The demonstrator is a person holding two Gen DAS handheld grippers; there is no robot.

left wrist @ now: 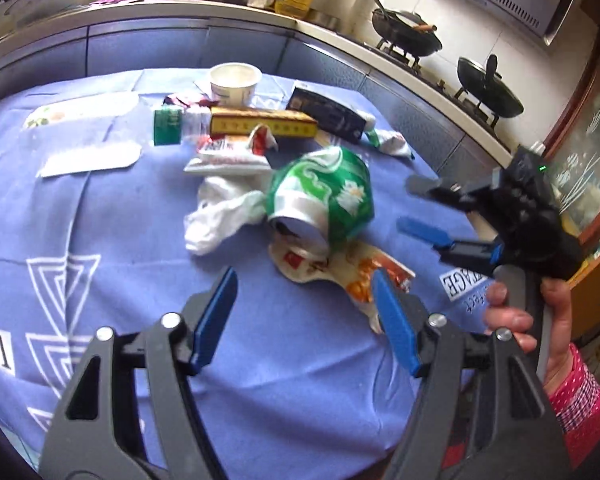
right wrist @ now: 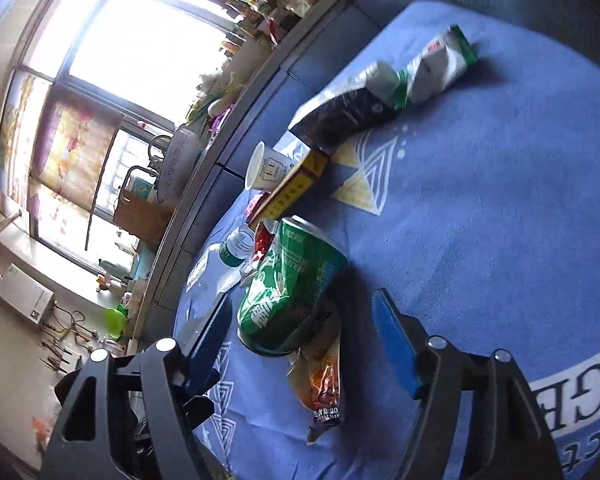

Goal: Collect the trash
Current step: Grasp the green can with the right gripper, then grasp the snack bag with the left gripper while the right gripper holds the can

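Note:
Trash lies on a blue tablecloth [left wrist: 100,240]. A crumpled green container [left wrist: 328,196] lies on its side on an orange snack wrapper [left wrist: 360,276], beside a white plastic bag [left wrist: 216,216]. Behind them are a red-white wrapper [left wrist: 228,156], a yellow box [left wrist: 260,122], a black box [left wrist: 328,114], a green-labelled bottle [left wrist: 180,124] and a white paper cup [left wrist: 236,80]. My left gripper [left wrist: 306,320] is open and empty, just short of the wrapper. My right gripper [right wrist: 304,340] is open. The green container [right wrist: 292,288] and the orange wrapper [right wrist: 324,380] lie between its fingers, untouched by the pads.
Two flat white wrappers [left wrist: 88,160] lie at the left of the cloth, a white-green packet [left wrist: 384,138] at the back right. Behind the table runs a kitchen counter [left wrist: 180,12] with bottles, a wok [left wrist: 404,32] and a lidded pot [left wrist: 488,88]. A hand [left wrist: 512,320] holds the right gripper.

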